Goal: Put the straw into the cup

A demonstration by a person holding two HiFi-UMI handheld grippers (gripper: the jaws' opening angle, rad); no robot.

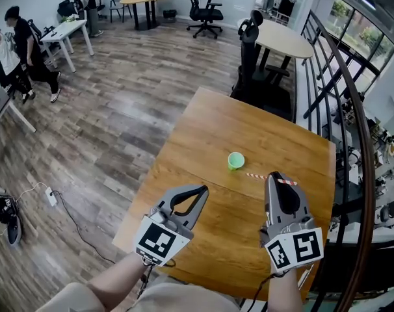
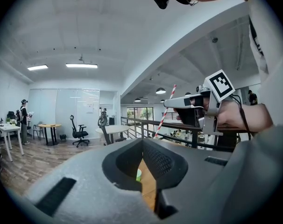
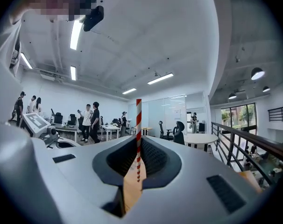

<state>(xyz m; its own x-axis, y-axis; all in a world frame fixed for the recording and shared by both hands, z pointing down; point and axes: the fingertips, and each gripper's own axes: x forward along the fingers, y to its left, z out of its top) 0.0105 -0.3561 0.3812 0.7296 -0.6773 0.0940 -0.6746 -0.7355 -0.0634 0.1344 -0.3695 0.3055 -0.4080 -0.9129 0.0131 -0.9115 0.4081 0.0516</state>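
Note:
A small green cup (image 1: 235,160) stands upright near the middle of the wooden table (image 1: 203,135). My right gripper (image 1: 274,174) hovers to the cup's right, shut on a red-and-white striped straw (image 1: 255,175) whose free end points left toward the cup. In the right gripper view the straw (image 3: 138,120) stands upright between the closed jaws of the right gripper (image 3: 138,136). My left gripper (image 1: 203,188) is shut and holds nothing, near and left of the cup. In the left gripper view the cup (image 2: 138,174) shows through the jaw loop, with the straw (image 2: 166,111) beyond.
A black metal railing (image 1: 353,109) runs along the table's right side. A black office chair (image 1: 250,44) stands past the far edge, by a round table (image 1: 285,39). People (image 1: 18,51) stand at desks far left. A power strip and cable (image 1: 52,197) lie on the floor.

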